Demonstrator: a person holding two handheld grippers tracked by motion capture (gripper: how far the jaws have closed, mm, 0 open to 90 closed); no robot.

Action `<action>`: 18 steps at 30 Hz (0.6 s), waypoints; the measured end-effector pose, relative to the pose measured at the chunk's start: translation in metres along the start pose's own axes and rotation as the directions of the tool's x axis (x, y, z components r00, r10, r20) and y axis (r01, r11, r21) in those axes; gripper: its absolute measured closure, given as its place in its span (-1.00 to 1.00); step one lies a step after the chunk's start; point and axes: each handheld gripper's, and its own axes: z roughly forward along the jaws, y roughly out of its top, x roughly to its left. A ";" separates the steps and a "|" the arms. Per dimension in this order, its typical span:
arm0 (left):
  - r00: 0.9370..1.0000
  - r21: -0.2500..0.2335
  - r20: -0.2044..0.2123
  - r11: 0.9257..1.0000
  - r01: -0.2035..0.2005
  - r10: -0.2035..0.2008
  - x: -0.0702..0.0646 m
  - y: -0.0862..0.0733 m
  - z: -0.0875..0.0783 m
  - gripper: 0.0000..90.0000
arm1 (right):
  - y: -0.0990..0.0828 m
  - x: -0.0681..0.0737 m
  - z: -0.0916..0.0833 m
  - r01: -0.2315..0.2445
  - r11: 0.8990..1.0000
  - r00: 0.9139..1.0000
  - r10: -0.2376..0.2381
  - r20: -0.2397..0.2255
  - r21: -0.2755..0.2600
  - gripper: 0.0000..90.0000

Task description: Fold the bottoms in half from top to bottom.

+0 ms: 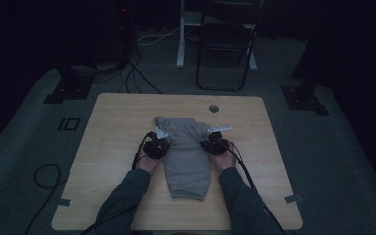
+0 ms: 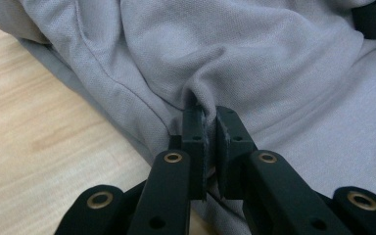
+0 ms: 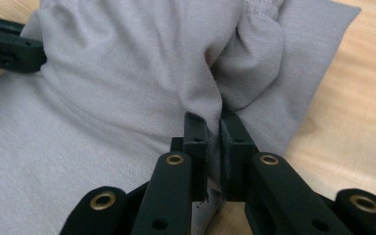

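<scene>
Grey garment [image 1: 186, 152] lies mid-table [image 1: 117, 196], half folded. Left gripper [image 2: 210, 122] and right gripper [image 3: 214, 128] each pinch a thin fold at its edges. Risk: so shallow a bite may slip free, dropping the fold unevenly.

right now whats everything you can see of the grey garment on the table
The grey garment is soft knit fabric, folded into a long shape lying lengthwise on the wooden table, narrow end toward the person. Its far end is bunched and rumpled, and a gathered elastic-looking edge shows there in the right gripper view. The left gripper pinches a fold on one side, and the right gripper pinches a fold on the other. Seams run along the cloth.
</scene>
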 end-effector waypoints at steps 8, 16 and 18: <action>0.999 -0.102 0.045 0.995 -0.010 0.015 -0.010 0.015 -0.045 0.89 | 0.011 -0.003 -0.036 0.017 0.995 1.000 -0.017 0.006 -0.094 0.90; 0.997 -0.085 0.059 0.995 -0.045 0.050 -0.036 -0.019 -0.066 0.87 | -0.019 0.023 -0.072 0.105 0.990 0.993 -0.109 -0.038 -0.099 0.90; 0.997 -0.035 0.063 0.998 -0.044 0.046 -0.037 -0.034 -0.056 0.85 | -0.033 0.027 -0.066 0.131 0.990 0.990 -0.133 -0.037 -0.053 0.89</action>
